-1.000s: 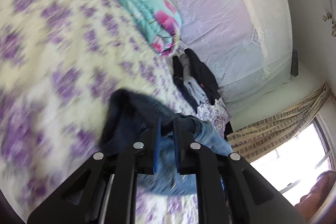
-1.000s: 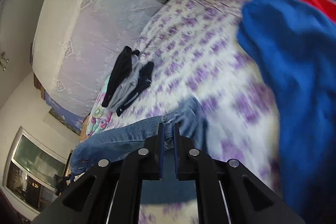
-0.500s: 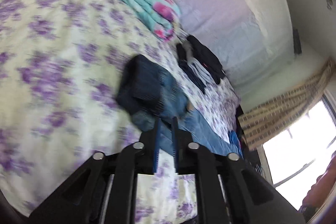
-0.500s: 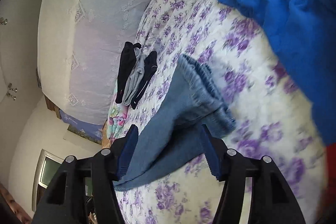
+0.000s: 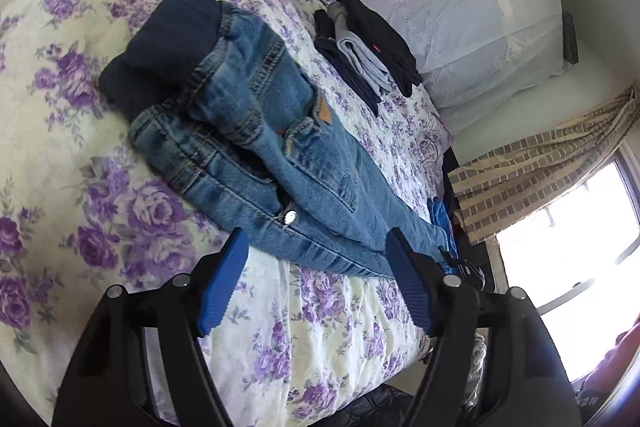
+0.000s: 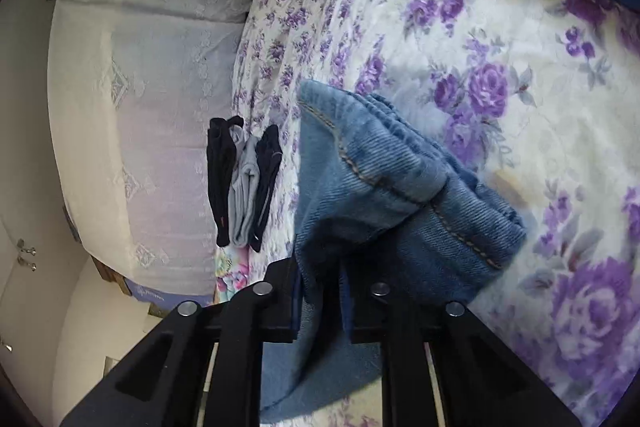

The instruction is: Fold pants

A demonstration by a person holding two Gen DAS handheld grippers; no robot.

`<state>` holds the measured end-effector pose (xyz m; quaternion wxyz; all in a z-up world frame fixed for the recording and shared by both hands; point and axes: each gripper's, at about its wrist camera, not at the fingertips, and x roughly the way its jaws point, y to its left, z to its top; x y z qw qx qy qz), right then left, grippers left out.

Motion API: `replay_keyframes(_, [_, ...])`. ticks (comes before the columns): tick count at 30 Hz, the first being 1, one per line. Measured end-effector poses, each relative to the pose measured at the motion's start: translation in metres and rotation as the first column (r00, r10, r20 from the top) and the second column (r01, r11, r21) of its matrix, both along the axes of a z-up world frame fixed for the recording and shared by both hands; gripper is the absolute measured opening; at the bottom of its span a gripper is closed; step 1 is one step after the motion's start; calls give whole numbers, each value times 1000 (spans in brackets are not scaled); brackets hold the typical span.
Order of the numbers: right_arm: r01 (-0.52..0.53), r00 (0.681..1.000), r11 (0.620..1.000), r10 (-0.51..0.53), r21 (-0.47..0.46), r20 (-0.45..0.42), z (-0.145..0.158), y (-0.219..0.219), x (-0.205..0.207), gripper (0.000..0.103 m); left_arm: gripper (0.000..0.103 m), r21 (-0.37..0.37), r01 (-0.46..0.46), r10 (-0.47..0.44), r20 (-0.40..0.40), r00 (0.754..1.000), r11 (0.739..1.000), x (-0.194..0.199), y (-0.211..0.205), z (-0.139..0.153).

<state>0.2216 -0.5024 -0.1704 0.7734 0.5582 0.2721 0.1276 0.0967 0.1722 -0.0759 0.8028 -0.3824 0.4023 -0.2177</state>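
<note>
Left wrist view: fingers [image 5: 316, 281] let go, opening over jeans [image 5: 256, 131] laid on bed [image 5: 60, 167]; right fingers [image 6: 320, 301] closing, pinching hem for next fold.

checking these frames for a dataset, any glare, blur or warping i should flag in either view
Left wrist view: window blown out white at right, jeans sharp, fisheye bends the bed edge. Right wrist view: dimmer and evenly lit, no glare, bedspread slightly smeared at right, jeans hem in focus.
</note>
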Motion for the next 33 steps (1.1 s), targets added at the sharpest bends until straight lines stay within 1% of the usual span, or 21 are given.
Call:
replay_keyframes(2, [-19,996,999,23,-50,81,24,5,-5,13,69,-8,-16,16,-15,1000,1000,3,4,-2])
replay_keyframes(4, [-45,993,996,52,-73,105,33,1,-9,12,69,-28,-28,27,-14,1000,999,2,8,-1])
replay_keyframes(5, [-42,995,996,48,-81,85,28,-5,-9,12,70,-35,-30,30,-9,1000,999,1,11,0])
replay_keyframes(6, [-17,999,997,20,-75,41,16,-14,-10,12,72,-41,-40,39,-4,999,998,0,12,1])
replay_keyframes(7, [-2,1000,998,2,-55,2,2,-21,-10,12,73,-46,-47,47,-2,999,998,-2,14,2])
replay_keyframes(8, [9,999,1000,-10,-15,-31,-14,-26,-12,11,75,-53,-52,52,-1,999,997,-3,15,2])
replay_keyframes(9, [11,999,1000,-10,8,-32,-23,-27,-13,10,75,-62,-57,57,-5,998,996,-3,16,1])
replay_keyframes(10, [10,1000,1000,-10,-6,-15,-23,-26,-15,9,75,-66,-60,60,-11,998,996,-3,15,1])
replay_keyframes(12, [14,1000,999,-15,-49,-6,-18,-22,-15,10,75,-67,-67,66,-25,998,995,-1,17,0])
replay_keyframes(14, [5,1000,999,-6,-54,-18,-20,-22,-13,10,75,-63,-74,72,-21,997,995,3,18,2])
replay_keyframes(17, [-3,1000,999,2,-49,-15,-22,-22,-13,9,76,-63,-118,117,-17,993,991,14,26,5])
replay_keyframes(18, [-3,1000,999,2,-52,-14,-22,-22,-13,9,76,-75,-139,137,-22,990,987,19,30,5])
replay_keyframes(20, [-4,1000,998,3,-58,-16,-23,-22,-14,9,76,-124,-146,141,-45,989,982,29,36,4])
replay_keyframes(21, [-7,1000,998,6,-63,-18,-23,-22,-15,10,76,-124,-148,142,-54,988,981,32,37,4])
replay_keyframes(26, [-8,1000,998,6,-70,-23,-21,-19,-11,10,76,-77,-155,148,-82,986,985,33,33,17])
replay_keyframes(28, [-8,1000,997,6,-73,-25,-22,-19,-11,10,76,-59,-168,164,-73,984,984,29,34,21])
replay_keyframes(31, [-9,1000,997,6,-78,-26,-22,-19,-11,11,77,-14,-219,218,-70,973,976,27,41,26])
replay_keyframes(32, [-9,1000,997,7,-79,-27,-22,-18,-10,11,77,3,-235,234,-78,969,972,30,44,25])
replay_keyframes(33, [-8,1000,997,6,-78,-27,-22,-18,-10,11,77,20,-256,256,-104,961,967,33,48,20])
